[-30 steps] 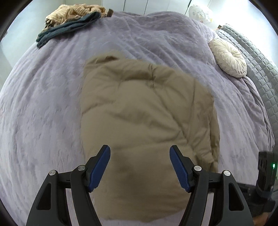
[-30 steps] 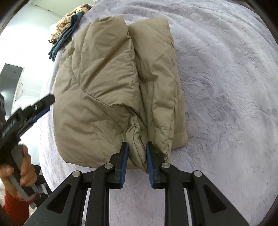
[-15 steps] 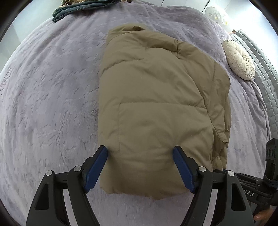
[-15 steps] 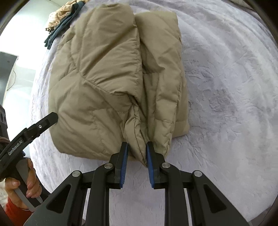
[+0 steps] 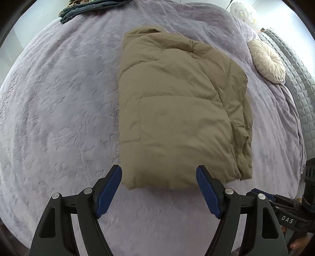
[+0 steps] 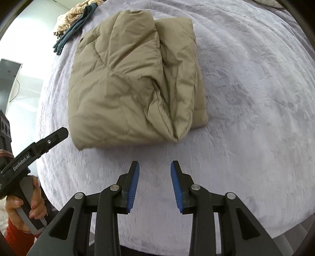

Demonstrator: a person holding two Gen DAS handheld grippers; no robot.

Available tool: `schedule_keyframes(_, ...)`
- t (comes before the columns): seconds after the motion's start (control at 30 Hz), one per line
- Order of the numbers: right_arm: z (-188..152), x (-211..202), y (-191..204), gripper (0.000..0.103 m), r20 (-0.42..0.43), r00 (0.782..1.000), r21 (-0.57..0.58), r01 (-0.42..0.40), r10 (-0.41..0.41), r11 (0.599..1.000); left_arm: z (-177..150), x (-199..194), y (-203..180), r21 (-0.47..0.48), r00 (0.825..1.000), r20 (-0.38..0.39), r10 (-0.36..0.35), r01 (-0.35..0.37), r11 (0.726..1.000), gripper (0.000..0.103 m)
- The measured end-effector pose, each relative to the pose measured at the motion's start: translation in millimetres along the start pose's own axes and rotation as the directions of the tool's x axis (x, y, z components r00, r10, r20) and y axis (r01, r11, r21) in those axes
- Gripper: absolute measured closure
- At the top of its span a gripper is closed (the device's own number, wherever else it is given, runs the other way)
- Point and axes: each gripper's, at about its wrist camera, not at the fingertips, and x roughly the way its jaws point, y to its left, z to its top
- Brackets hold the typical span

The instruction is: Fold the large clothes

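A tan puffer jacket (image 5: 177, 110) lies folded into a thick rectangle on the lilac bedspread (image 5: 59, 110). My left gripper (image 5: 158, 177) stands wide open at the jacket's near edge, nothing pressed between its blue pads. In the right wrist view the same jacket (image 6: 133, 86) lies beyond my right gripper (image 6: 155, 167), whose jaws are opening over bare bedspread (image 6: 246, 98), with nothing between them. The left gripper's black finger (image 6: 49, 140) shows at the left, held by a hand (image 6: 29, 198). The right gripper's body (image 5: 283, 208) shows at the left view's lower right.
A pile of dark teal and striped beige clothes (image 5: 88, 9) lies at the far edge of the bed, also seen as folded clothes (image 6: 74, 25). A round cream cushion (image 5: 267, 61) rests by the grey quilted headboard (image 5: 295, 65). The bed's near edge runs below the grippers.
The right gripper has let go of the jacket's fold, opened and pulled back off it. The left gripper has drawn back from over the jacket to its near edge.
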Motion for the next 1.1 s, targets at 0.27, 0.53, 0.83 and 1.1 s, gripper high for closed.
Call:
schedule_keyframes(0.27,-17.0,-11.2,-1.2,0.061,-0.004,1.0,0.012,0.007,-0.007,1.0,-22.9,-22.1,2.4,-0.015,1.0,-0.005,-0.002,0.002,1.0,0.024)
schedule_keyframes(0.53,-13.1,-34.3,18.2,0.045,0.054,0.998,-0.041,0.045,-0.043,0.998,-41.2,-48.0,13.3,0.009,0.999,0.02,0.037,-0.037,0.999,0.024)
schedule_keyframes(0.83,4.0,-69.9,48.8,0.028,0.165,0.981,-0.136,0.123,-0.1,0.983,-30.3,-90.5,22.5,-0.05,0.989,0.126,0.074,-0.068,0.996,0.001)
schedule_keyframes(1.1,20.0,-107.1,61.4,0.014,0.272,0.957,-0.1,0.136,-0.104,0.986,-7.5,-128.0,8.0,-0.023,0.972,0.208,0.104,-0.101,0.995,0.001)
